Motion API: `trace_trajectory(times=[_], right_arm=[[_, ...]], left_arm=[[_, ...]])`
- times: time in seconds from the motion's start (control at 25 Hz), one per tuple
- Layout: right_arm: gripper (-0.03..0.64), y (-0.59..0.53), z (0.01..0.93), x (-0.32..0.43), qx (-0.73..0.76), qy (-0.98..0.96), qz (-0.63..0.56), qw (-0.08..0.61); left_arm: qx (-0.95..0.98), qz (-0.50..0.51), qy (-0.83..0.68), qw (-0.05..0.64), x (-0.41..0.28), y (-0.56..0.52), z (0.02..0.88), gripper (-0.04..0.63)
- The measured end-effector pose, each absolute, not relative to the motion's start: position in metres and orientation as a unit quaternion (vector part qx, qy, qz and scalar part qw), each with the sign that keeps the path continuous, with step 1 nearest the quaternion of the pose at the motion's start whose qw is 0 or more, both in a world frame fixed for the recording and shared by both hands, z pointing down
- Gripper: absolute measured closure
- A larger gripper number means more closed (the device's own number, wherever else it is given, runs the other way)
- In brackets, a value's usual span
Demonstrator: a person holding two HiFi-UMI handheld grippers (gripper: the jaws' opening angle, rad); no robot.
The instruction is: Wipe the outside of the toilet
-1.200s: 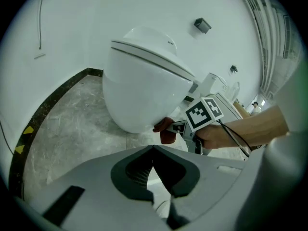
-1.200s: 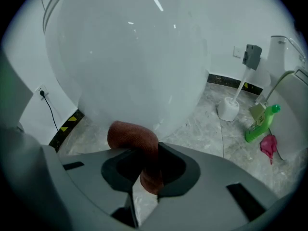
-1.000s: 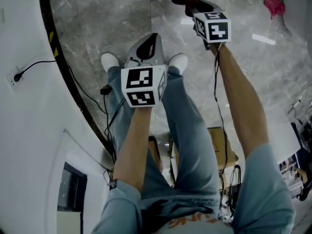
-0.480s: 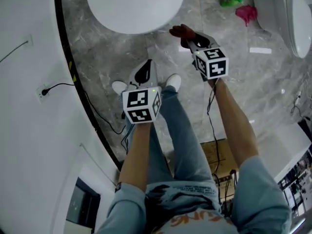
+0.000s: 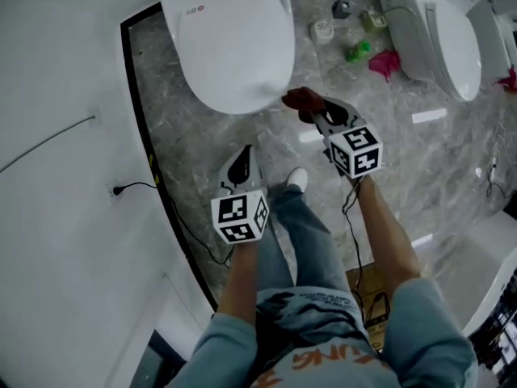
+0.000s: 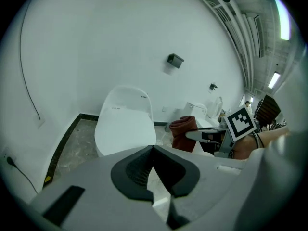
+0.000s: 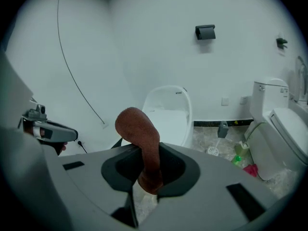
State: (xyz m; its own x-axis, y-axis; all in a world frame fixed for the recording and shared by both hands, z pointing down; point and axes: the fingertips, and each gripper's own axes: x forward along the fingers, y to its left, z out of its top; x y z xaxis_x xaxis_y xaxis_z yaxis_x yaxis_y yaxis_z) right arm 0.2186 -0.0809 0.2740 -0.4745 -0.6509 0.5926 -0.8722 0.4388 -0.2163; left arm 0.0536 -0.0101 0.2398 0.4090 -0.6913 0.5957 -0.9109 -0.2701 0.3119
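A: Any wiping done yet?
B: I'd say none. The left claw (image 5: 241, 164) is pressed together, empty. The right claw (image 5: 313, 113) pinches the brown cloth (image 5: 301, 99), near the front of the toilet (image 5: 230, 47).
A: Changed?
B: 1 second ago only its front edge showed; now the whole lid does.

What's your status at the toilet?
Left hand-held gripper shut, empty. Right hand-held gripper shut on brown cloth. Cloth beside toilet front, apparently not touching. Nothing between them.
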Motion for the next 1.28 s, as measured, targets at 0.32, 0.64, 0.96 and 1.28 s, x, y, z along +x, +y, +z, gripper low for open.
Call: trace_trajectory(times=[0.32, 0.64, 0.96, 1.28], right_arm=[[0.543, -0.062, 0.161, 0.182, 0.49, -0.821, 0.237, 0.172], [0.543, -0.081, 0.013, 0.141, 0.547, -0.814, 0.163, 0.108], [0.541, -0.094, -0.115, 0.127, 0.599, -0.795, 0.098, 0.026], [0.543, -0.088, -0.162, 0.129, 0.602, -0.796, 0.059, 0.008]], left_arm=[[0.785, 0.125, -0.531, 0.293, 0.027, -0.028, 0.131, 0.601], [0.8, 0.054, -0.551, 0.232, -0.021, -0.067, 0.008, 0.601], [0.831, -0.003, -0.539, 0.135, -0.034, -0.108, -0.116, 0.6], [0.848, -0.03, -0.523, 0.082, -0.031, -0.111, -0.175, 0.6]])
